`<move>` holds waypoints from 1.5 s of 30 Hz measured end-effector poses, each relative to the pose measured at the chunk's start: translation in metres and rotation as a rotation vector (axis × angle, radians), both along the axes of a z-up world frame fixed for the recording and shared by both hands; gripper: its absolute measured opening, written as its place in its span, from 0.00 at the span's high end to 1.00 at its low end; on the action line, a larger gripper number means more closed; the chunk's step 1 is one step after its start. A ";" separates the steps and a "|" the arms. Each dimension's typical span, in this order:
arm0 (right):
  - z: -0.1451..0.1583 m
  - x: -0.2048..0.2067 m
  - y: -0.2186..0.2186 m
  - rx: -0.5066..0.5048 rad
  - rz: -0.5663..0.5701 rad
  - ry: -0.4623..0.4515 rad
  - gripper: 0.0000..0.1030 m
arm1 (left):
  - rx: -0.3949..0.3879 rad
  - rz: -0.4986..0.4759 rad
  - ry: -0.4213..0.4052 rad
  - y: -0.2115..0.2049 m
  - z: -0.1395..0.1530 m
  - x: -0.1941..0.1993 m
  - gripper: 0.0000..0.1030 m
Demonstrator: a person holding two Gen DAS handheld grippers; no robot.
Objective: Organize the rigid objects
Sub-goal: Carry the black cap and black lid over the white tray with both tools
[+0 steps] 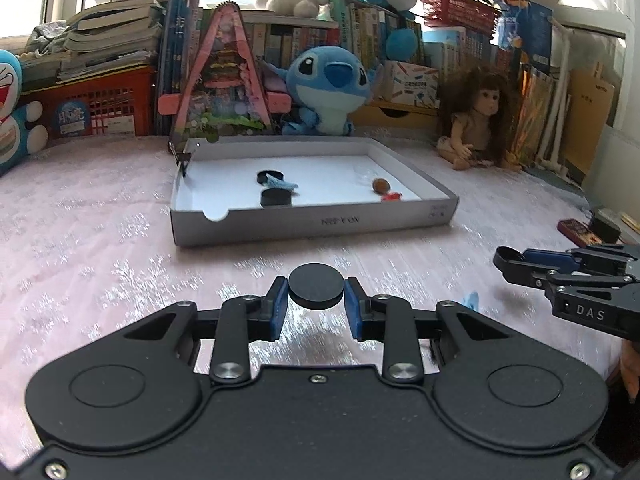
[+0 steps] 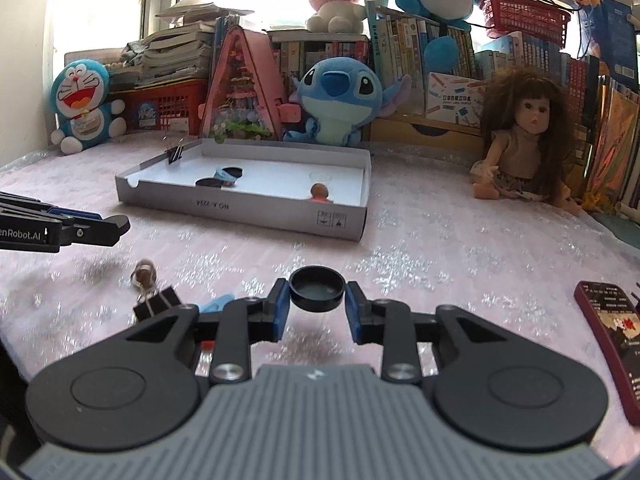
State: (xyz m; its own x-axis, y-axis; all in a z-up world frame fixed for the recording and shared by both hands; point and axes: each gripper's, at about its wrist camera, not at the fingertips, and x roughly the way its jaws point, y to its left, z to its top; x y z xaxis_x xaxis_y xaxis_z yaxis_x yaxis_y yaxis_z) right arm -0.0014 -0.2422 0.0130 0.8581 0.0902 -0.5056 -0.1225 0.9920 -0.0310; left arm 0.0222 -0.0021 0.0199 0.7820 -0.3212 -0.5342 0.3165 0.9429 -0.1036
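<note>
You have a black cap in each gripper. The left gripper [image 1: 316, 290] is closed on a cap [image 1: 316, 284] that shows its flat side, pinched at both edges by the blue pads [image 1: 278, 300]; the right gripper [image 2: 317, 289] is closed on a cap [image 2: 317, 288] that shows its hollow side, held the same way. Both hover over the pink cloth of the worktop [image 1: 100, 248], short of the tray [image 1: 316, 222]. The step in hand looks like carrying both to the tray, where two more black caps [image 1: 276, 197] already lie near a scrap of blue [image 1: 280, 182]. Keep each cap level, since the pads only grip a thin rim and a tilt could let it slip. Bring one hand in at a time so the grippers do not knock together, clear the tray's near wall before lowering, and let go low over the white floor beside the other caps so nothing rolls. Counted: four black caps in all, two held and two in the tray; two binder clips, one on the tray's left wall [image 2: 175, 155] and one on the cloth [image 2: 156, 304]; two small brown beads or nuts, one in the tray [image 2: 320, 191] and one on the cloth [image 2: 145, 272]; a red bit in the tray [image 1: 391, 197]; a blue piece [image 2: 216, 303] on the cloth, half hidden by the right gripper.
</note>
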 end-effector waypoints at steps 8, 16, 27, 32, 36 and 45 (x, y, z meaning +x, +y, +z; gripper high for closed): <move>0.011 0.022 -0.006 0.025 -0.036 0.004 0.66 | -0.013 0.030 -0.011 0.007 0.017 0.028 0.73; 0.021 0.043 -0.010 0.055 -0.053 0.003 0.66 | -0.018 0.055 -0.020 0.010 0.028 0.057 0.73; 0.034 0.077 -0.010 0.067 -0.049 -0.003 0.66 | -0.033 0.074 -0.025 0.010 0.037 0.097 0.73; 0.038 0.098 -0.014 0.108 -0.050 0.009 0.66 | -0.041 0.073 0.000 0.005 0.035 0.121 0.73; 0.045 0.125 -0.016 0.146 -0.037 0.033 0.66 | -0.048 0.060 0.008 0.000 0.041 0.153 0.73; 0.051 0.204 -0.017 0.183 -0.013 0.123 0.66 | -0.059 0.059 0.056 -0.013 0.042 0.231 0.73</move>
State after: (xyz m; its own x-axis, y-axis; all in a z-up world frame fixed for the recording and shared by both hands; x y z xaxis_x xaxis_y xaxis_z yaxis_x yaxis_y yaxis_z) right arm 0.2025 -0.2593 0.0644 0.7926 0.1793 -0.5827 -0.1014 0.9813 0.1639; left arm 0.2529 -0.0148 0.0616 0.7702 -0.3073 -0.5589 0.2526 0.9516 -0.1752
